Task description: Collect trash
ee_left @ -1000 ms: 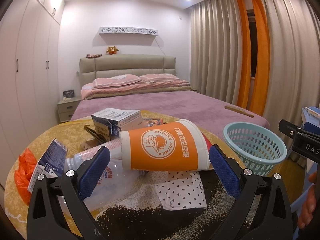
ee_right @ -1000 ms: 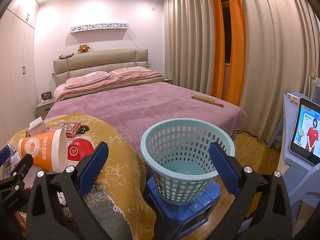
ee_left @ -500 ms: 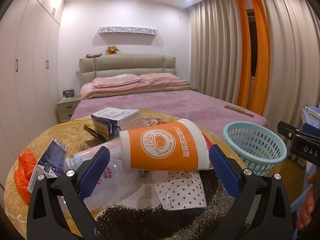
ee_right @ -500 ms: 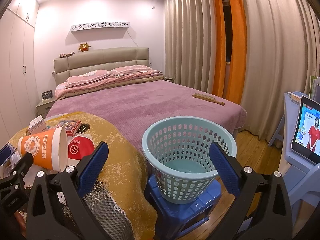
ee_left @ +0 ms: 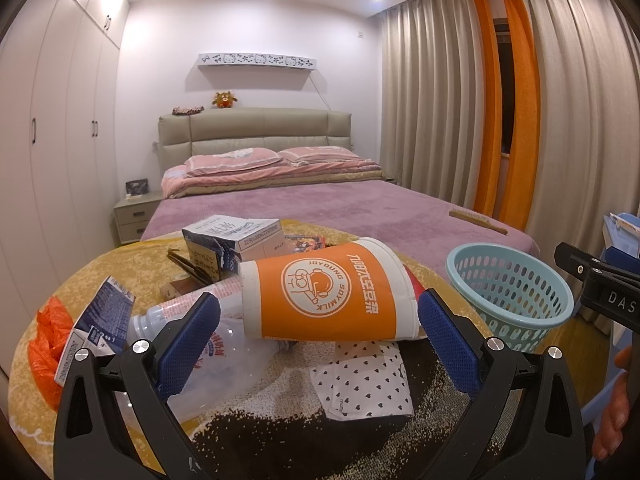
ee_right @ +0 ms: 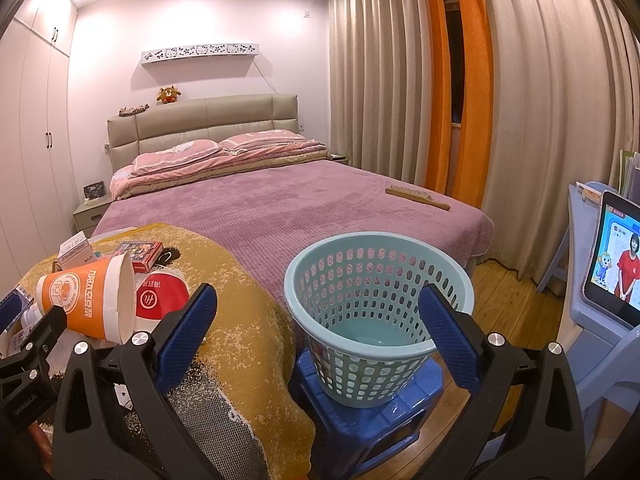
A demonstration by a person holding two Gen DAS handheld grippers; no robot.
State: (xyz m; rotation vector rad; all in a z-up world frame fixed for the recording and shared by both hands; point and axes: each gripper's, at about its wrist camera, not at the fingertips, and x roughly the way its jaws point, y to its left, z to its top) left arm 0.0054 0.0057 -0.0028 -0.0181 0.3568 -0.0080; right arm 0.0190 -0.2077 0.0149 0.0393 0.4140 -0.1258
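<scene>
A big orange and white soymilk cup [ee_left: 326, 294] lies on its side on a yellow cloth-covered table [ee_left: 120, 264], atop a clear plastic bottle [ee_left: 192, 320]. Around it lie a white carton [ee_left: 232, 236], a blue wrapper [ee_left: 100, 320], an orange bag [ee_left: 48, 340] and a heart-dotted paper [ee_left: 360, 380]. My left gripper [ee_left: 318, 340] is open, just short of the cup, fingers either side of it. My right gripper [ee_right: 318, 340] is open and empty, facing the pale teal mesh basket [ee_right: 378, 312] on a blue stool [ee_right: 368, 424]. The cup [ee_right: 86, 298] shows at the left of the right wrist view.
A bed with a purple cover [ee_right: 280, 208] lies beyond table and basket, a wooden brush [ee_right: 416, 197] on it. A light blue chair with a lit tablet [ee_right: 616, 260] stands at the right. Curtains fill the right wall, wardrobes [ee_left: 60, 140] the left.
The right wrist view has crept slightly lower and closer to the basket. The left gripper and the trash have not visibly moved.
</scene>
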